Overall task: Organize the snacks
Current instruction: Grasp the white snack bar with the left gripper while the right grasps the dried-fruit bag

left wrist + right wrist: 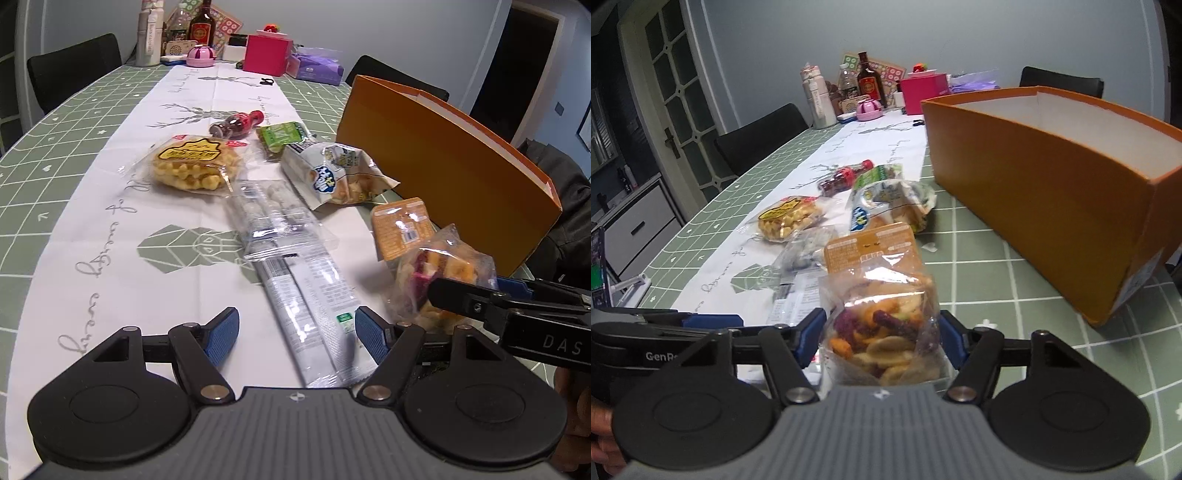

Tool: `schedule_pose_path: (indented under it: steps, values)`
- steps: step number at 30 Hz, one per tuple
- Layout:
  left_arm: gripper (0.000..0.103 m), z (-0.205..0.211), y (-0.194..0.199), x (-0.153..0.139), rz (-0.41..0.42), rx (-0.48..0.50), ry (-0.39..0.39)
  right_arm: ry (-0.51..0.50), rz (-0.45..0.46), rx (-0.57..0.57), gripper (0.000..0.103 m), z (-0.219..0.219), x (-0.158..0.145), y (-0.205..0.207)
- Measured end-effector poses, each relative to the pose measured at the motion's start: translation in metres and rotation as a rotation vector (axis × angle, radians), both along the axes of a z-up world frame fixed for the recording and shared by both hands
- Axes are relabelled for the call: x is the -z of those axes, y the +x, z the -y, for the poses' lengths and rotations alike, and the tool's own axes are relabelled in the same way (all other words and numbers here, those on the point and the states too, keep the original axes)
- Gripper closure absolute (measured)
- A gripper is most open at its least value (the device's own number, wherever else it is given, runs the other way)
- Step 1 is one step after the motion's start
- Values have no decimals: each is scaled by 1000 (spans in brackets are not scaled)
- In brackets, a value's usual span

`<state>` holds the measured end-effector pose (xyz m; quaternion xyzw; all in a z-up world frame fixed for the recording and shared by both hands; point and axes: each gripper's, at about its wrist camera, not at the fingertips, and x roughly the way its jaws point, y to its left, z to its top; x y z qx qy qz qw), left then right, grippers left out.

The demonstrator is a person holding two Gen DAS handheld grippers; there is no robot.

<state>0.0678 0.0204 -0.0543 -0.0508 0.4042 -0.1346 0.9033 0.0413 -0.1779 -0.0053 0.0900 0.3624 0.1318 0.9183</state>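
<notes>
My left gripper (297,332) is open over the near end of a long silver snack packet (314,306) that lies between its blue pads. My right gripper (882,338) is closed on a clear bag of mixed dried-fruit chips (886,328), orange label at its far end; the bag also shows in the left wrist view (439,273). An open orange box (1052,184) stands on the table to the right, also seen in the left wrist view (443,162). Other snacks lie ahead: a waffle pack (192,166), a white bread bag (332,173), a green packet (280,134), a small red bottle (236,123).
A white runner (147,229) covers the green grid tablecloth (1015,288). At the table's far end stand bottles (201,26), a pink box (266,53) and a purple pack (317,66). Black chairs (74,70) stand along the sides.
</notes>
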Motion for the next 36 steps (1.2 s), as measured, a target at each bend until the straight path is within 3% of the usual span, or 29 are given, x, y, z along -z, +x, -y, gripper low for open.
schedule_pose_path:
  steps: [9, 13, 16, 17, 20, 27, 32, 36]
  values:
    - [12, 25, 11, 5, 18, -18, 17, 6, -13, 85, 39, 35, 1, -4]
    - [13, 40, 11, 8, 52, -26, 152, 3, -13, 91, 39, 36, 1, -4]
    - [25, 41, 6, 9, 76, -4, 188, -12, -9, 86, 39, 32, 1, -5]
    - [32, 39, 5, 9, 82, 0, 190, -16, -8, 86, 39, 31, 1, -5]
    - [36, 31, 1, 8, 86, 23, 191, -34, -5, 83, 37, 29, 2, -4]
    - [41, 14, -16, 6, 90, 125, 165, -66, -4, 63, 28, 22, 6, 1]
    - [44, 5, -24, 5, 90, 139, 148, -101, -2, 59, 28, 17, 10, 5]
    - [45, 3, -28, 4, 100, 146, 159, -122, 9, 58, 34, 13, 12, 6]
